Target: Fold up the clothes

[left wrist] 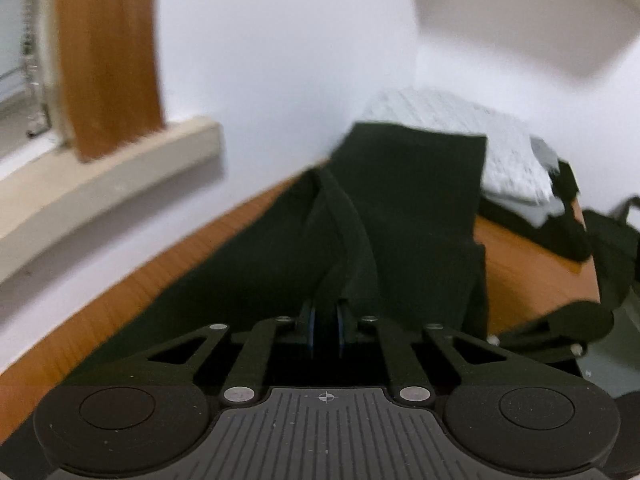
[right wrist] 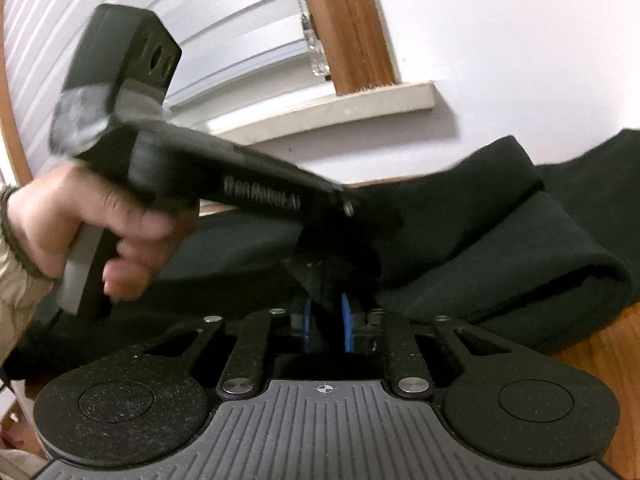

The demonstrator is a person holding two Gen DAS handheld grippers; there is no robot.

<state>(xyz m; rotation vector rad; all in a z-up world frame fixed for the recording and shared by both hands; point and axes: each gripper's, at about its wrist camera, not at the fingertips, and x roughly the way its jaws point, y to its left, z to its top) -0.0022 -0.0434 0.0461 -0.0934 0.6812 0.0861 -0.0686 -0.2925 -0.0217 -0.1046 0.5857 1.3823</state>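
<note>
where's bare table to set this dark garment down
Bare wood shows between the dark garment and the grey-white folded stack, on the table, and a strip along the wall. Crowded at both tongs, left and right, shut on cloth.

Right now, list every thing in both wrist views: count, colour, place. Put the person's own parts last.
Dark garment: one, black, spread on the table, partly folded over, pinched by both grippers.
Knit cloth: one, pale grey, behind the garment, by the wall.
Table: one, orange-brown wood, under the clothes.
Window sill: one, cream, on the white wall.
Blinds: one set, white, above the sill.
Left gripper: one, black, shut on the garment.
Right gripper: one, black, shut on the garment.
Hand: one, around the left gripper's handle.
</note>
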